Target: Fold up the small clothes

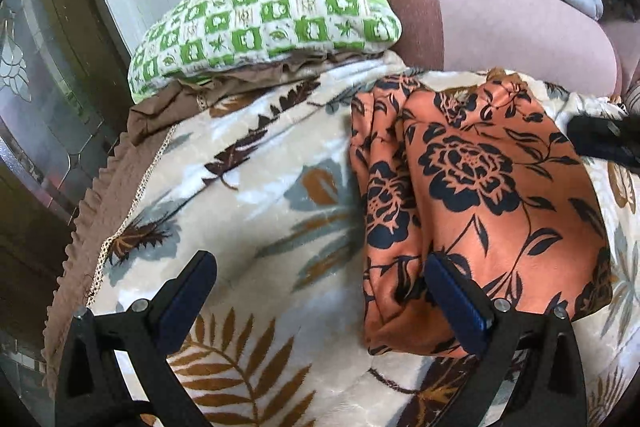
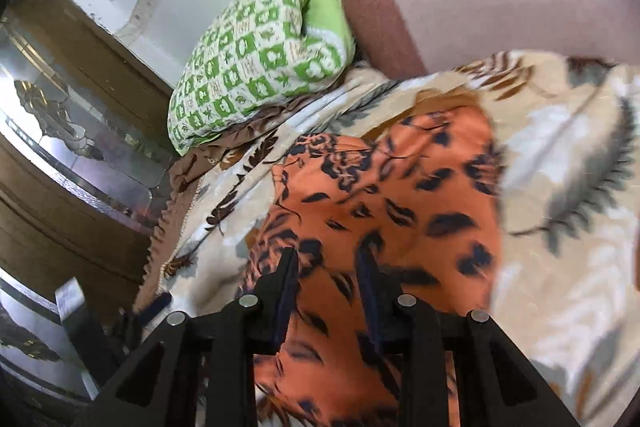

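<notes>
Left gripper, nearest the lens in the left wrist view: black frame, blue pads, jaws spread wide, nothing between them; one finger at 7 o'clock over bare blanket, the other finger at 5 o'clock over the near edge of the garment, contact not certain.

Orange garment: satin-like cloth, orange with black flower and leaf print; folded into a roughly oblong bundle, a narrower fold running along its left side; lies on the blanket from centre toward 3 o'clock in the left wrist view.

Right gripper: black frame, dark pads, jaws narrowly apart; hangs low over the orange garment, cloth showing in the gap; view blurred, so whether the pads pinch any cloth I cannot tell; its tip also shows as a dark shape at 3 o'clock in the left wrist view.

Blanket: cream plush with brown and grey leaf print, brown frilled border at 8 o'clock; bears the garment.

Green checked pillow: white and green squares, at 12 o'clock, resting on the blanket's far edge.

Pink bolster: pale pink with a brown end, at 1 o'clock, just beside the pillow.

Glass-panelled door: wooden frame, etched panes, at 9 o'clock.
</notes>
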Tool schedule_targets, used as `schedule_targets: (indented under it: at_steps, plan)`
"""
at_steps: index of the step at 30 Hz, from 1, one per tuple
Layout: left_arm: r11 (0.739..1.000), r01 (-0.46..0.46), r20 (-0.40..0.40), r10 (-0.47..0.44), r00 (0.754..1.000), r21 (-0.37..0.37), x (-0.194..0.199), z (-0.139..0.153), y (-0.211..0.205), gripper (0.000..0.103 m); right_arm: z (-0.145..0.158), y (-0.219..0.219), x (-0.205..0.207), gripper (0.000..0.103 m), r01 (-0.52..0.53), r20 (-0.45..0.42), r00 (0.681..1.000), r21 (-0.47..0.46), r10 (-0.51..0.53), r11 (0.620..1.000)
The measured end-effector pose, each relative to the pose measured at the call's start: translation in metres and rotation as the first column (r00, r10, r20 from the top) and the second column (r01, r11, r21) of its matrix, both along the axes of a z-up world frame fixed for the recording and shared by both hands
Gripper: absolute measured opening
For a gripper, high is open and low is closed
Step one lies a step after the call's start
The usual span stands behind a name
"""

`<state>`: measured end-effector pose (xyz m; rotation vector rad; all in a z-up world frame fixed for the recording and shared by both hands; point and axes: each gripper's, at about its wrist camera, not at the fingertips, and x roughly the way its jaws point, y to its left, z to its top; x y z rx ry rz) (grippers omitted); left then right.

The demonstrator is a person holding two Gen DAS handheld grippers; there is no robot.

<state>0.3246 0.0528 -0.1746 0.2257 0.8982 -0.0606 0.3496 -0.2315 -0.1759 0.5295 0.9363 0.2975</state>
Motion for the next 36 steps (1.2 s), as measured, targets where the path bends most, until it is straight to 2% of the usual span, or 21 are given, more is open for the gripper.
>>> schedule_targets:
  at_steps: [3,8,11,20,24,30,31,32,33,36]
  plan:
    - [1.000,-0.001,0.020,0.001,1.000,0.004,-0.001,0.001,0.000,0.103,-0.003,-0.001,-0.018,0.033,0.007,-0.002,1.000,-0.035,-0.007,0.999]
    - [1.000,0.001,0.057,-0.001,0.998,-0.002,-0.004,0.007,-0.001,0.103,-0.054,0.014,-0.015,0.034,-0.041,-0.108,0.994,-0.079,0.033,0.996]
    - [1.000,0.016,0.087,-0.016,0.996,-0.002,-0.006,0.011,-0.004,0.103,-0.068,0.015,-0.015,0.034,-0.028,-0.088,0.996,-0.061,0.022,0.998]
    - [1.000,0.020,0.122,-0.020,0.992,-0.003,-0.008,0.016,-0.007,0.103,-0.055,0.006,-0.028,0.034,-0.049,-0.085,0.995,-0.042,0.045,0.998]
    - [1.000,0.010,0.130,-0.007,0.992,-0.023,-0.008,0.020,-0.003,0.103,-0.040,-0.006,-0.045,0.034,-0.021,-0.053,0.998,-0.002,0.021,1.000]
    - [0.999,0.010,0.142,-0.003,0.990,-0.048,-0.008,0.025,0.000,0.103,-0.010,-0.021,-0.073,0.035,0.020,0.030,0.999,-0.053,-0.018,0.998]
    - [0.999,0.010,0.143,-0.003,0.990,-0.049,-0.008,0.025,0.000,0.103,-0.007,-0.022,-0.075,0.037,0.026,0.034,0.999,-0.055,-0.024,0.998]
    - [0.999,0.009,0.141,-0.002,0.990,-0.050,-0.008,0.025,0.000,0.103,-0.004,-0.025,-0.079,0.051,0.036,0.040,0.999,-0.062,-0.033,0.997]
    - [0.999,0.008,0.137,-0.001,0.991,-0.051,-0.008,0.024,0.000,0.103,0.000,-0.028,-0.085,0.070,0.056,0.050,0.997,-0.070,-0.052,0.996]
    - [0.999,0.005,0.131,0.002,0.991,-0.052,-0.008,0.023,0.000,0.103,0.003,-0.034,-0.094,0.072,0.080,0.069,0.995,-0.057,-0.076,0.995]
